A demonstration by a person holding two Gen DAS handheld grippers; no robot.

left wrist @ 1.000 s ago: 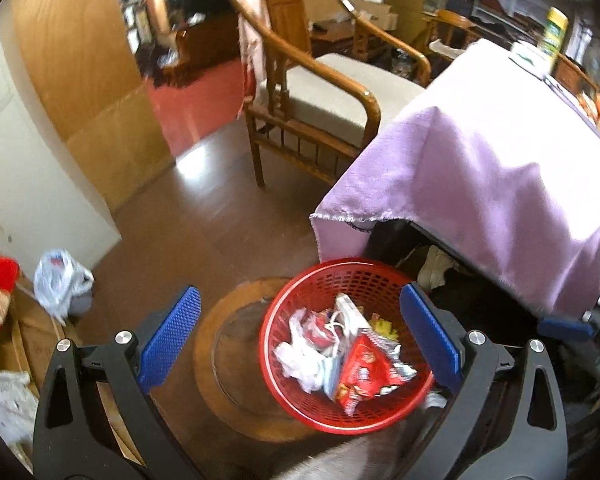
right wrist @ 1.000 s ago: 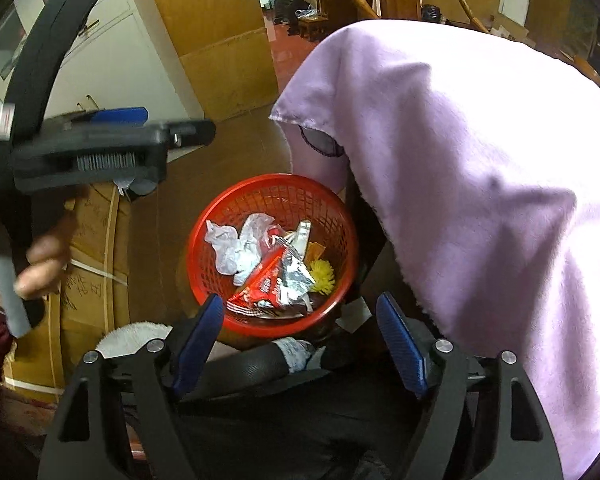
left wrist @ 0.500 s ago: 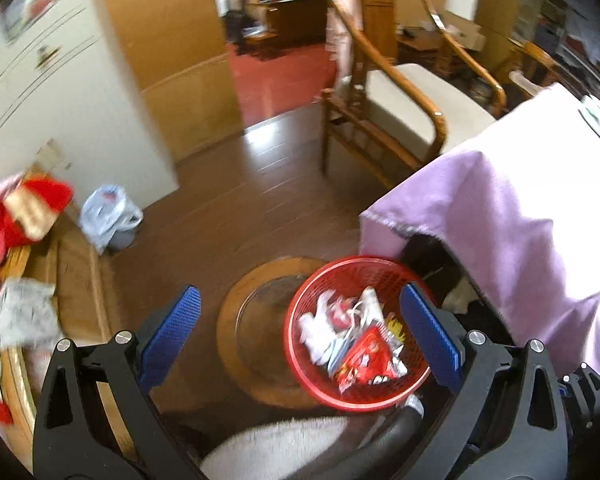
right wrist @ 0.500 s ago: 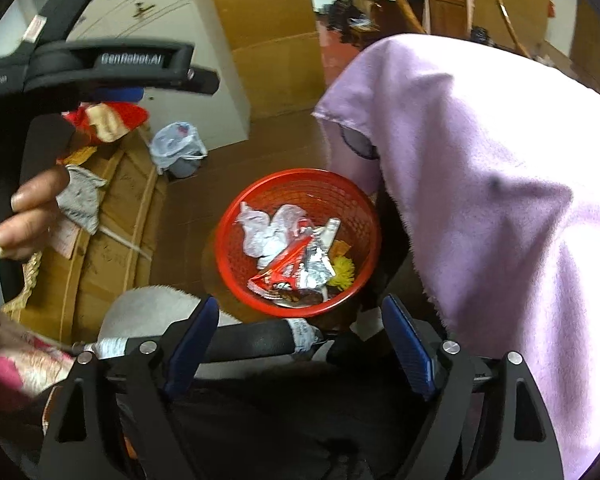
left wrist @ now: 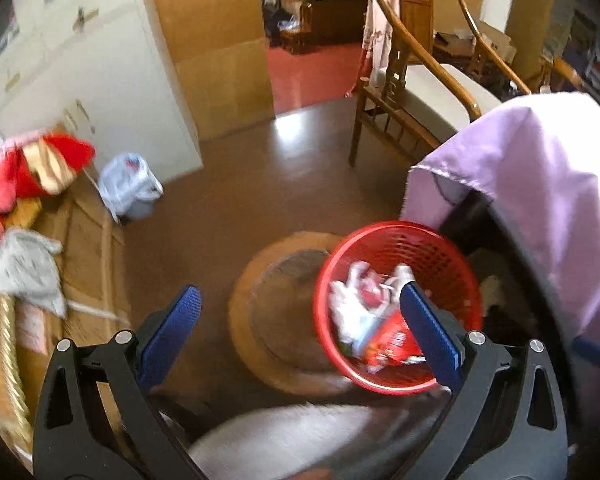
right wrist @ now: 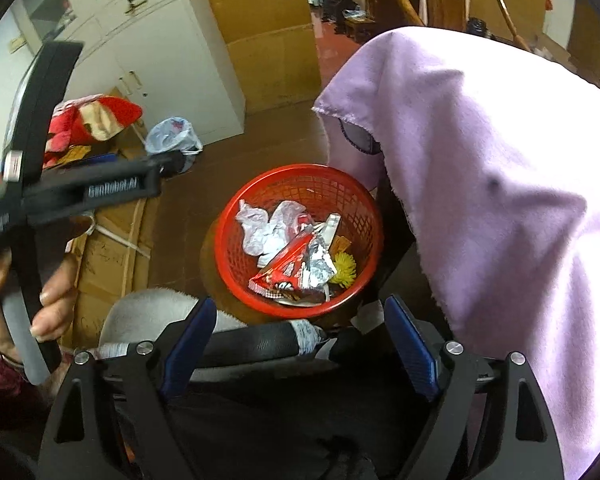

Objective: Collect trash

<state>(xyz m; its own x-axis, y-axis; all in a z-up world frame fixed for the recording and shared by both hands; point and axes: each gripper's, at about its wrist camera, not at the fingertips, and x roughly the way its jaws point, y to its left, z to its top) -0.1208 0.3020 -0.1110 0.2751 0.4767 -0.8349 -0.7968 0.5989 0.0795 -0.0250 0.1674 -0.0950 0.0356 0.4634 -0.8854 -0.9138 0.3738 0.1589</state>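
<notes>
My round red plastic mesh basket (right wrist: 300, 240) sits on the brown floor (left wrist: 260, 184), lower centre of the right wrist view, and holds the trash: crumpled white plastic (right wrist: 268, 228), a red and silver foil wrapper (right wrist: 296, 270) and a yellow item (right wrist: 344, 270). Its right rim lies just beside the hanging edge of the lilac cloth (right wrist: 480, 184) that covers the worktop. Open floor extends to the upper left of the basket, bounded by a white cabinet (left wrist: 80, 80) and a wooden armchair (left wrist: 416, 92).

My right claw (right wrist: 300, 340) stands wide apart and empty; the basket lies above it in the frame, beyond its fingertips.

My left claw (left wrist: 300, 328) is also spread wide with nothing between its pads. In the left wrist view the basket (left wrist: 396, 304) sits at lower right, partly behind the right-hand finger. My left hand (right wrist: 24, 292) grips the handle at the left edge.
</notes>
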